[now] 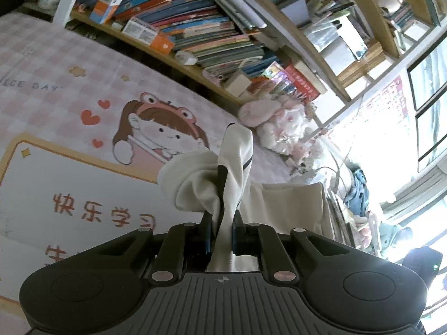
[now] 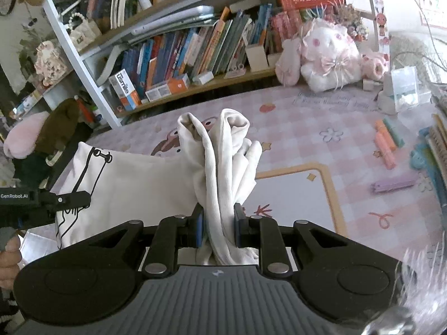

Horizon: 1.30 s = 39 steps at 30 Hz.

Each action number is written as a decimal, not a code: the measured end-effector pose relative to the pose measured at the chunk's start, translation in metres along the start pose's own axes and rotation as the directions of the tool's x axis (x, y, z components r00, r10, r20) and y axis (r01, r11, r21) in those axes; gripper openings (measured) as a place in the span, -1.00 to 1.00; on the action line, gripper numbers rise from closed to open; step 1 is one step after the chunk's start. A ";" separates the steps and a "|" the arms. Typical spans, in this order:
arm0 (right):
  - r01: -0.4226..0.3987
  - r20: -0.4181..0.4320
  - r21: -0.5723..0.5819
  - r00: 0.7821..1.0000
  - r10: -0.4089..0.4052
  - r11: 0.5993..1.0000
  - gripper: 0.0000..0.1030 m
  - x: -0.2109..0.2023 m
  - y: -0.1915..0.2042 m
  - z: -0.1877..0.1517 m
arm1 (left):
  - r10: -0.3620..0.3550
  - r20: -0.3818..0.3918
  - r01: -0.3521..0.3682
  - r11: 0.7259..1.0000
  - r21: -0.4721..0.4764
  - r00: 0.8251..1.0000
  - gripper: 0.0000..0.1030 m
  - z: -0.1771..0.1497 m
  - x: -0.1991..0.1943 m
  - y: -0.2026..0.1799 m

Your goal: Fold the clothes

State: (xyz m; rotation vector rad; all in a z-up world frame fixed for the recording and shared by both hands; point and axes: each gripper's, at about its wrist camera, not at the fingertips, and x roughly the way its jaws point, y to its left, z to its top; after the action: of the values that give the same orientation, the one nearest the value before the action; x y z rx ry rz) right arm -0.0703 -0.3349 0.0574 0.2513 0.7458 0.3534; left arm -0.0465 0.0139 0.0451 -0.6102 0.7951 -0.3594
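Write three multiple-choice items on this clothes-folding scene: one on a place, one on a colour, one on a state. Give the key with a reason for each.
1. Where does the pink-and-white plush toy sit?
A. on the desk, by the bookshelf
B. on the top shelf
C. in a gripper

2. What colour is the garment being held?
A. blue
B. white with black line drawing
C. red

3. What state is the right gripper in?
A. open over the desk mat
B. shut on nothing
C. shut on bunched cloth

Key: 1 A, it rests on the pink checked desk mat below the books. 2 B, the fabric is white with black outlines. 3 C, cloth fills the gap between its pads.
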 end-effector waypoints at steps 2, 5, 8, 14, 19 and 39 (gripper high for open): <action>-0.005 0.006 -0.009 1.000 0.005 1.000 -0.64 -0.005 -0.003 0.002 | 0.001 0.001 -0.001 1.000 0.009 1.000 -0.79 -0.001 -0.001 -0.007; -0.016 0.016 -0.018 1.000 0.016 1.000 -0.64 -0.013 -0.007 0.005 | -0.002 0.005 0.002 1.000 0.025 1.000 -0.79 -0.001 -0.003 -0.015; -0.026 0.029 -0.027 0.999 0.027 0.999 -0.64 -0.021 -0.010 0.009 | -0.015 0.015 0.014 1.000 0.027 1.000 -0.79 0.001 -0.007 -0.023; -0.039 0.060 -0.038 0.997 0.041 0.999 -0.64 -0.031 -0.014 0.023 | -0.032 0.036 0.030 0.999 0.037 0.999 -0.79 0.013 -0.007 -0.034; -0.043 0.080 -0.060 0.996 0.048 0.997 -0.64 -0.030 -0.010 0.039 | -0.040 0.053 0.038 0.998 0.045 0.998 -0.79 0.028 -0.007 -0.038; -0.043 0.111 -0.123 0.992 0.056 0.991 -0.64 0.054 0.030 0.130 | -0.093 0.106 0.089 0.995 0.040 0.990 -0.79 0.139 0.026 0.011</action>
State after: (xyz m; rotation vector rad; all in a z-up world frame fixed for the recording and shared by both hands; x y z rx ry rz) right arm 0.0503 -0.2992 0.1268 0.1745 0.6043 0.4265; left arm 0.0758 0.0609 0.0996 -0.6292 0.6579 -0.4197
